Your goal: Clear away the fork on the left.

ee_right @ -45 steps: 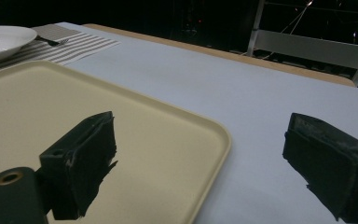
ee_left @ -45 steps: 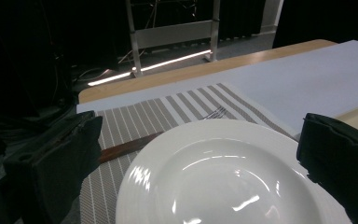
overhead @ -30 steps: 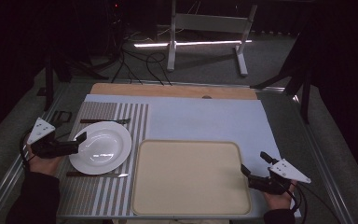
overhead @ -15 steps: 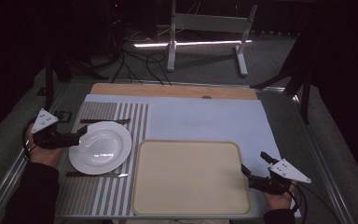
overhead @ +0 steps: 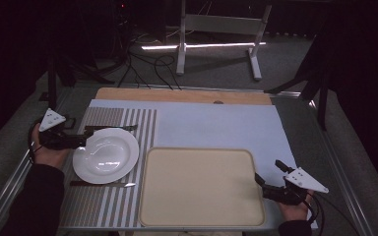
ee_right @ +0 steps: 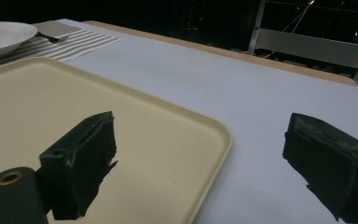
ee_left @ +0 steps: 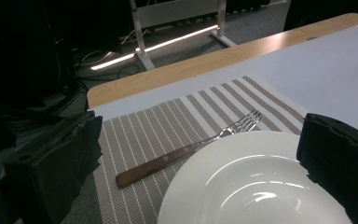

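My left tool (overhead: pixel 77 141), jaws spread astride the white plate's (overhead: pixel 106 155) left rim, is nearer; right tool (overhead: pixel 263 183) idles spread at the tray's (overhead: pixel 202 189) right edge.

Dim room, black surroundings; a bright floor strip light (overhead: pixel 202 46) glows behind, the white plate (ee_left: pixel 256 186) catches glare, near jaws blur softly.

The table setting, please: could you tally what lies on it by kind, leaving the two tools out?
Plate: 1
Fork: 1
Knife: 1
Tray: 1
Striped placemat: 1
Total: 5
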Tool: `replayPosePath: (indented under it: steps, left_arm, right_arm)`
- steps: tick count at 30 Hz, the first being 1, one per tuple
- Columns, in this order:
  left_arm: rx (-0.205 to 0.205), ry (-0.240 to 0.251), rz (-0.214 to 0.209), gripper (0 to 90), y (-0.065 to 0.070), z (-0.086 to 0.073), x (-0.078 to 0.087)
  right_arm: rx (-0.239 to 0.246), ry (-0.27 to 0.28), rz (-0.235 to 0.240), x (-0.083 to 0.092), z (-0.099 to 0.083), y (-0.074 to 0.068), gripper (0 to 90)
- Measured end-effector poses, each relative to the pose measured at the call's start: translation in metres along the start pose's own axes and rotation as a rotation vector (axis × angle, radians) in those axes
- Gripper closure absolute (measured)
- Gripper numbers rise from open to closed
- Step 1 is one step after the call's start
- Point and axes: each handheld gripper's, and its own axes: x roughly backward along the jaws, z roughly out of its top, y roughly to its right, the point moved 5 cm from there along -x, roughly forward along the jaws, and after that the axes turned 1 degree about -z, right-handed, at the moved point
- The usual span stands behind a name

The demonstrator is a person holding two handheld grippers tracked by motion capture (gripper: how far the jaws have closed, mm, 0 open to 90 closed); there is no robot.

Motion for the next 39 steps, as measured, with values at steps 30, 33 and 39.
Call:
replayPosePath:
  steps: [30,33,39]
  left_arm:
    - [0.015,-0.09,0.017,0.0,-0.021,0.005,-0.041]
    - [0.026,-0.094,0.019,0.0,-0.025,0.006,-0.046]
    - [0.035,-0.103,0.024,0.0,-0.029,0.006,-0.052]
  right_arm:
    - [0.001,-0.008,-0.001,-0.001,-0.001,0.0,9.2]
    - [0.0,-0.008,-0.001,-0.001,-0.001,0.0,9.2]
    - [0.003,-0.007,0.003,-0.001,-0.001,0.0,9.2]
